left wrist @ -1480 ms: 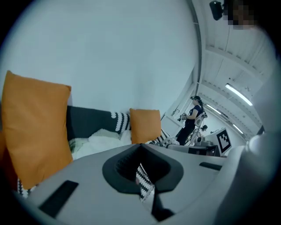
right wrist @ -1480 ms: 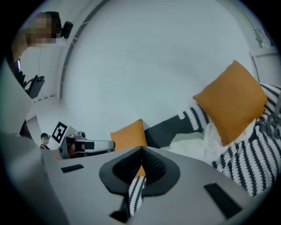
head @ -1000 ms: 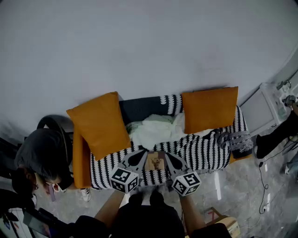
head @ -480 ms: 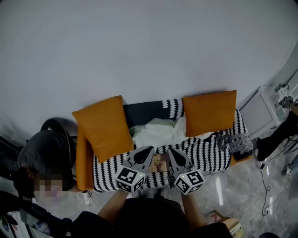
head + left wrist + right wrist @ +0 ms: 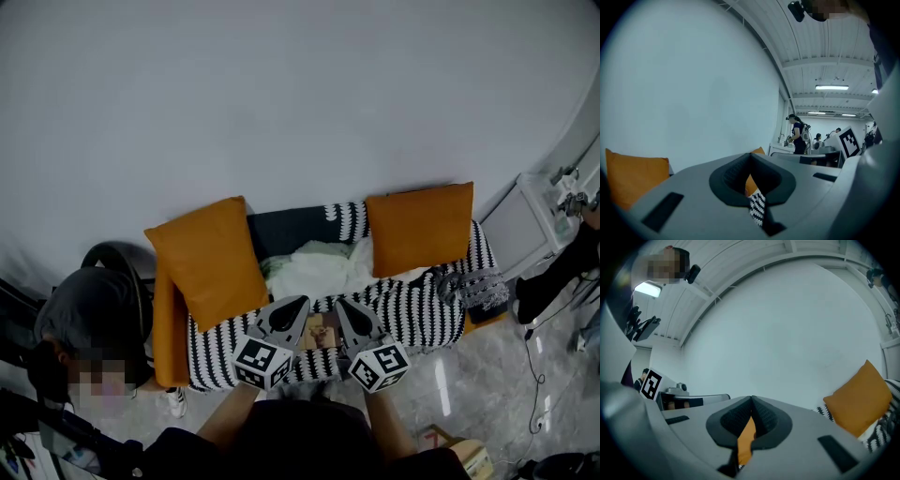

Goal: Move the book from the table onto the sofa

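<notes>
Firstly, the head view. The book (image 5: 321,331) shows as a small brown patch between your left gripper (image 5: 295,307) and your right gripper (image 5: 345,307). It sits over the near middle of the sofa (image 5: 422,314), on the striped cover side. Its long axis appears to run near to far. It is too small to tell which end is the spine. Both grippers flank it closely. Whether it rests on the seat or is pinched between their sides cannot be determined. Beyond it lies a white cloth (image 5: 319,262), with the left cushion (image 5: 211,258) and the right cushion (image 5: 419,228), both orange, on either side. A person (image 5: 89,314) stands at the sofa's left end, partly cut off.

Next, the left gripper view. Your jaws meet at the tips with nothing between them. A sliver of orange and striped fabric shows through the hollow below. The left cushion (image 5: 635,180) is cut by the frame edge. The book is out of frame.

Lastly, the right gripper view. Your jaws are likewise together and empty. The right cushion (image 5: 860,401) stands at right. The book is out of frame.
</notes>
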### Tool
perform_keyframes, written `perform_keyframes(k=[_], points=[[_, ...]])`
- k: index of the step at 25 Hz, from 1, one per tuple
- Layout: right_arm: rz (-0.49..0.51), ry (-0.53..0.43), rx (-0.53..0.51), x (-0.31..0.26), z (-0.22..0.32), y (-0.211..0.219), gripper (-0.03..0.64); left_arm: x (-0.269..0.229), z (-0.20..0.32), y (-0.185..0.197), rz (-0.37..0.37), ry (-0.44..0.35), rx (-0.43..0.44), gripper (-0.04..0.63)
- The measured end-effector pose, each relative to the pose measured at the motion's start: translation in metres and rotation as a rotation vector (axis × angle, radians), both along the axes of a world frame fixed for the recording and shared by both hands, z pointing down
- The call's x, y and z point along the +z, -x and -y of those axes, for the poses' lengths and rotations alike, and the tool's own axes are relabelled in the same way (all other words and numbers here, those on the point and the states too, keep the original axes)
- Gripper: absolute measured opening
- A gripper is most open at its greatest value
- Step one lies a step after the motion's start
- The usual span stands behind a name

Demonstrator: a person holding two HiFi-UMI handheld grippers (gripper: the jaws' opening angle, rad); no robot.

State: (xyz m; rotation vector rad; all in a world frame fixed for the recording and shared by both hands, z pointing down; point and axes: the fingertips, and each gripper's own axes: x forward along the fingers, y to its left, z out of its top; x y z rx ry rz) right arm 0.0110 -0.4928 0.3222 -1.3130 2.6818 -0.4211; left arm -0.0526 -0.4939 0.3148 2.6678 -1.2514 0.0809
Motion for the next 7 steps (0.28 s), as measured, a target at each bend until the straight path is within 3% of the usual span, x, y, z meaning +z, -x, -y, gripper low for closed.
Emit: perform_keyframes(k=[7], points=[[0.003,0.008,0.005,0.0098,-0.0002,0.0018,0.023,0.0080,-0.0007,0.0056,-0.002,0.002,-0.003,0.014]])
